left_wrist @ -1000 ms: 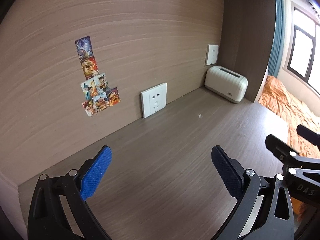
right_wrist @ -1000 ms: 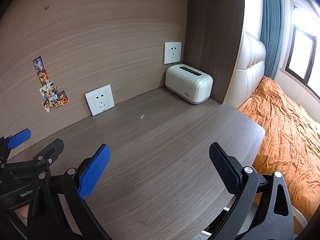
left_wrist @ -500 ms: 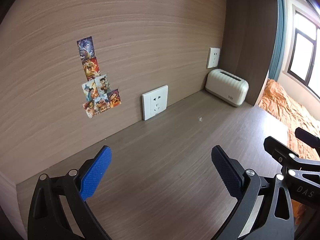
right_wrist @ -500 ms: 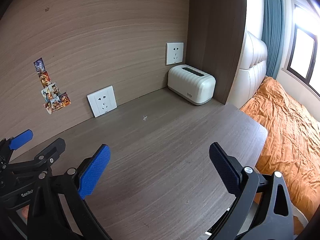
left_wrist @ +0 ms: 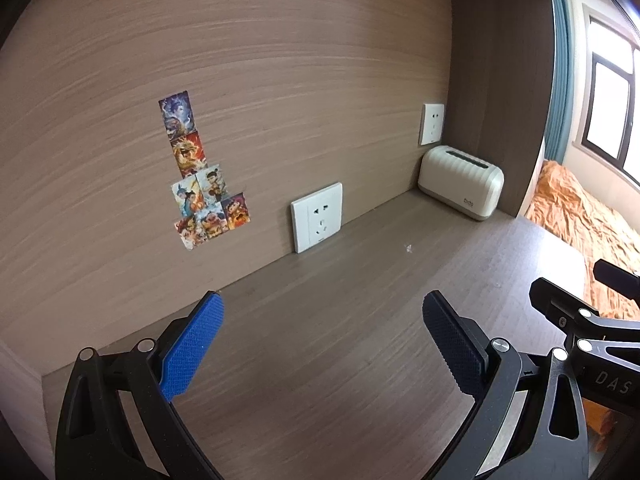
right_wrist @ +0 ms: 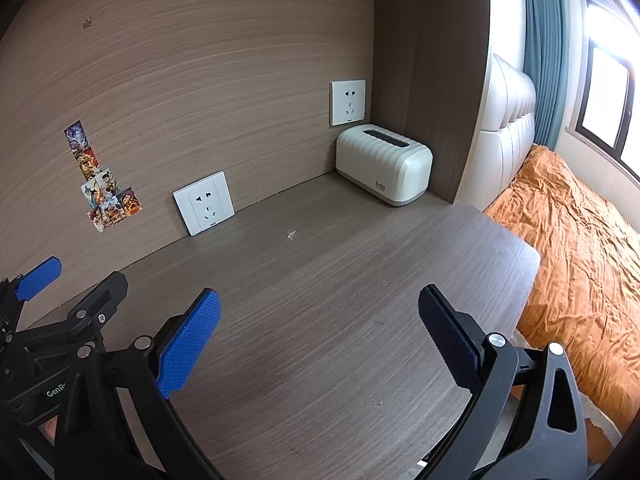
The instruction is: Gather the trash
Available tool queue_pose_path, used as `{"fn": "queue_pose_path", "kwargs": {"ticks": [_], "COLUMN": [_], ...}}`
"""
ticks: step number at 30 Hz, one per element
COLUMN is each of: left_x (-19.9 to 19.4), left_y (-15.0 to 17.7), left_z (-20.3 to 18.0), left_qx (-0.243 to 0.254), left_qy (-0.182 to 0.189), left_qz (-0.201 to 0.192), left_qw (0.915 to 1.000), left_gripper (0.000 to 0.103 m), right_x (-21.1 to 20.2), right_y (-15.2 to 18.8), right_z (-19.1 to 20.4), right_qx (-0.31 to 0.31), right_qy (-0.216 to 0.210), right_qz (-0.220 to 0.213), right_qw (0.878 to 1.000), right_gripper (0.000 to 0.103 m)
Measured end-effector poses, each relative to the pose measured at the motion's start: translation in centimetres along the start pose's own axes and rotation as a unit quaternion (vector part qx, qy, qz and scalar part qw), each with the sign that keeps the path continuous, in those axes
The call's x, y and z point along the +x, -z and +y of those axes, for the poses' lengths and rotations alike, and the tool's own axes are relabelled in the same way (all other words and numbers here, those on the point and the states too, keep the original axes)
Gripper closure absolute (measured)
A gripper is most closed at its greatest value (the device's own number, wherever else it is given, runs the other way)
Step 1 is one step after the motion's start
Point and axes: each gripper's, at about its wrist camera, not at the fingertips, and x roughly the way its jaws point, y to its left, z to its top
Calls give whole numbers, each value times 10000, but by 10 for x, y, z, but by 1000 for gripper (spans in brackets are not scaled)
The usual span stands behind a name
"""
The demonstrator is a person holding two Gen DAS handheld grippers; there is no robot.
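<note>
Above the desk [right_wrist: 320, 340], left gripper [left_wrist: 320, 344] and right gripper [right_wrist: 316, 340] are hovering, jaws apart; only the right wrist view is showing the desk's right edge beside the orange bedspread [right_wrist: 580, 248].

The worktop [right_wrist: 320, 340] is dark wood-grain laminate. A cream ribbed box with a slotted top [right_wrist: 384, 164] stands in its far right corner. A small white scrap [right_wrist: 291, 235] lies near the back panel, well apart from the box.

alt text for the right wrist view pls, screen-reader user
The right gripper, open and empty, hangs over a brown desk where a tiny white scrap lies between a wall socket and a cream tissue box. The left gripper shows at the left edge, an orange bedspread at right.
</note>
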Motion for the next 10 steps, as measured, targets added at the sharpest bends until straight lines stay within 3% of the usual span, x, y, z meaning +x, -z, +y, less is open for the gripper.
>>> {"fn": "queue_pose_path", "kwargs": {"ticks": [10], "left_x": [10], "left_y": [4], "left_z": [1], "left_qx": [-97], "left_qy": [161], "left_qz": [273], "left_qw": [9995], "left_gripper": [5], "right_x": [4], "right_y": [3], "right_z": [-3], "right_qx": [13], "right_qy": [-14], "right_qz": [70], "right_qw": [10000], "right_gripper": [4]}}
